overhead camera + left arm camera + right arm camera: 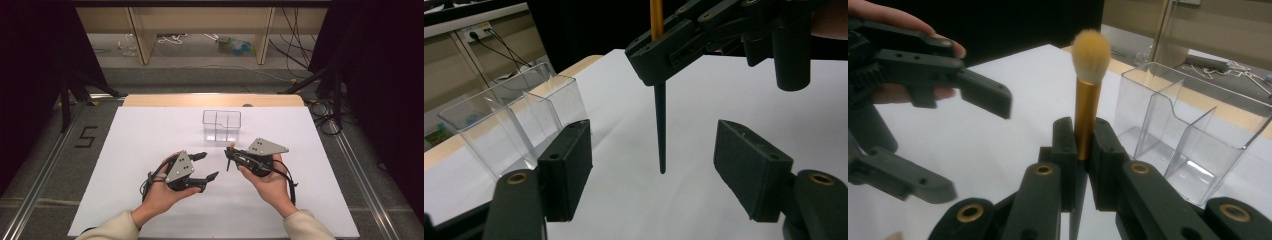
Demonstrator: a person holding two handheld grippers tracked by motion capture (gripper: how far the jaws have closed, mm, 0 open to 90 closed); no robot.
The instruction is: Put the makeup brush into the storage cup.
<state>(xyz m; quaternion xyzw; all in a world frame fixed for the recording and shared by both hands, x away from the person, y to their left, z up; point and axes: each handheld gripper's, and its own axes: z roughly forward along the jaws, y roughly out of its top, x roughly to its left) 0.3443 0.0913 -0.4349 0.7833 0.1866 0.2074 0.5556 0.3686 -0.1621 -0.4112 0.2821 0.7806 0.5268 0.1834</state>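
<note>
- Right gripper [1079,150] — jaws clamped on makeup brush [1087,95], bristles up;
- Left gripper [651,160] — jaws apart, empty, facing the brush handle;
- Clear divided organiser [221,125] beyond, on white table [150,135].

My forearms come in from the bottom of the high view, sleeves at the lower edge, one hand wrapped around each tool. My left gripper [205,166] sits left of centre, its jaws spread wide apart with nothing between them, pointing right toward the other one. My right gripper [229,157] sits right of centre, jaws pressed together, pointing left. In the left gripper view, my right gripper [659,57] hangs in at the upper middle.
</note>
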